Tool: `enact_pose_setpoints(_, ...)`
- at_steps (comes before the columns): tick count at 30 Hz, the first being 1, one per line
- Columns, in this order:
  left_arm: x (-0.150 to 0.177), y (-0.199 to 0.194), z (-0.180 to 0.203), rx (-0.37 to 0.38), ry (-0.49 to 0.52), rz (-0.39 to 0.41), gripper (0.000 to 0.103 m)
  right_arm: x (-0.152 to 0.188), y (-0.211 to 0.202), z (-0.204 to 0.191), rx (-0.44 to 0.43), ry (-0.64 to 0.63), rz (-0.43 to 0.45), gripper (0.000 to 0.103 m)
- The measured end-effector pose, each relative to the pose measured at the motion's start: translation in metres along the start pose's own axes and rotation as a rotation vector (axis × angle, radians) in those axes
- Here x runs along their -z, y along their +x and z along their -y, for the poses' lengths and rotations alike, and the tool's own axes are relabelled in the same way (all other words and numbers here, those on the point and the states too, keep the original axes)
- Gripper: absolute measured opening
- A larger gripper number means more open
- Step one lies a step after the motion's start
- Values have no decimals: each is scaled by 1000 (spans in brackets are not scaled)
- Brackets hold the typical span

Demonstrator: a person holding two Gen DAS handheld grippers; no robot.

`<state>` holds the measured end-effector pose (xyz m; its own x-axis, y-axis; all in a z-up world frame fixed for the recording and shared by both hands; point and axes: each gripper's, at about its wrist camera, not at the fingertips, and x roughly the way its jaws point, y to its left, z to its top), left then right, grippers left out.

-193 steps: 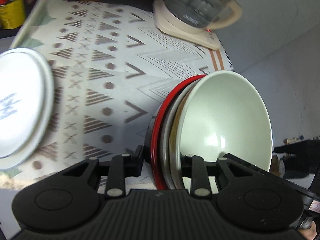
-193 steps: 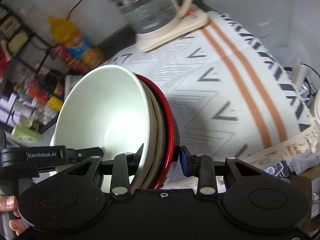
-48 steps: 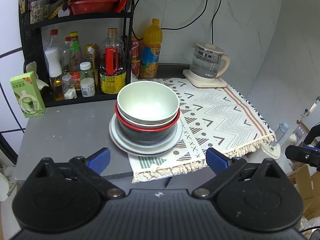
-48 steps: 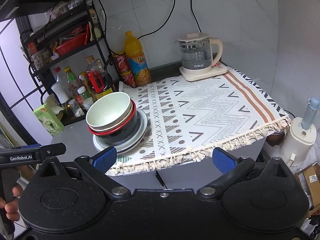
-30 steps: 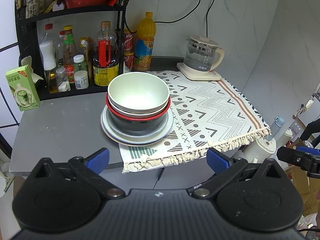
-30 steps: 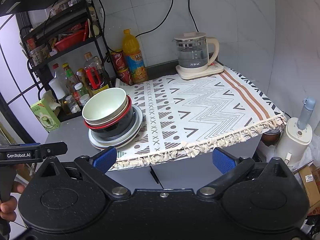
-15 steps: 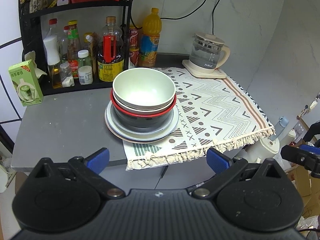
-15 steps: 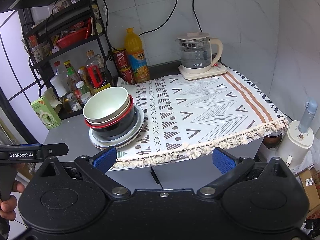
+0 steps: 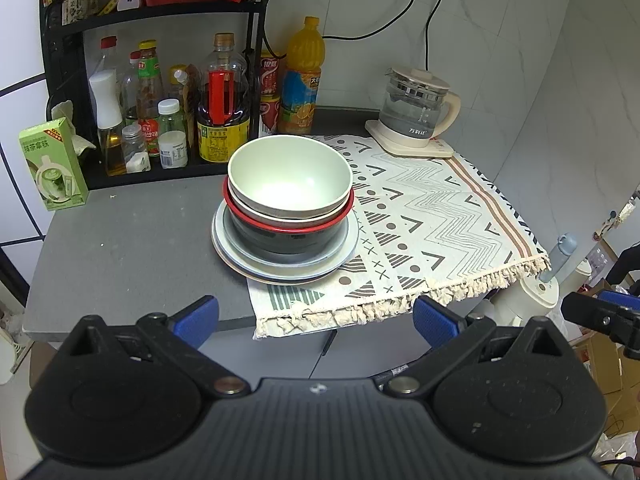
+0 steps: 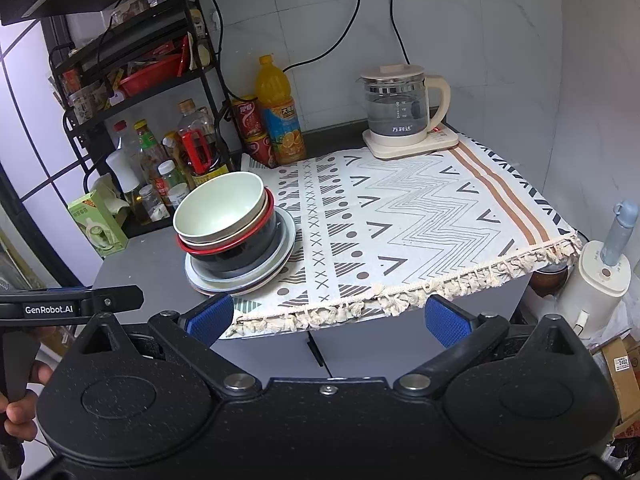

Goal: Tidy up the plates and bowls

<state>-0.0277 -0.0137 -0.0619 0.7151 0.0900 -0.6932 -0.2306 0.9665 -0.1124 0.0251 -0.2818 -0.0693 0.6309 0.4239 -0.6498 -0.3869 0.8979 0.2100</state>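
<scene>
Both grippers, left (image 9: 316,316) and right (image 10: 328,318), hung spread wide and empty, back from the counter (image 9: 120,248). The bowls (image 9: 289,184) sat nested on the plates (image 9: 340,256), apparently straddling the cloth's (image 9: 440,216) edge.

The bowl stack (image 9: 289,204) hides most of itself: only the pale green bowl (image 9: 290,178) shows its inside, and the bowls nested under it show rims alone. How many plates (image 9: 285,258) lie beneath cannot be counted, only edges peeping out. The rack (image 9: 156,12) is cut off at the top edge, and its bottle labels are too small to read. The left gripper (image 10: 72,304) enters the right wrist view as a black bar only, its fingertips out of sight. The thermos (image 10: 600,280) base is hidden behind the gripper body.
</scene>
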Motion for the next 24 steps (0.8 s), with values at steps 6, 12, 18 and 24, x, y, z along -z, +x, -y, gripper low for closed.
enact_pose_setpoints(6,2,-2,-1,2,-1,-3,102,2,-2,-1,0,0,1,103)
enact_pose_setpoints(12,3,-3,0,-2,3,-3,102,4,-4,0,2,2,1,103)
enact_pose_setpoints(18,4,-4,1,-2,4,-4,102,5,-4,2,4,0,-1,103)
enact_pose_setpoints(24,4,-10,5,-2,12,-5,102,8,-6,9,7,4,2,103)
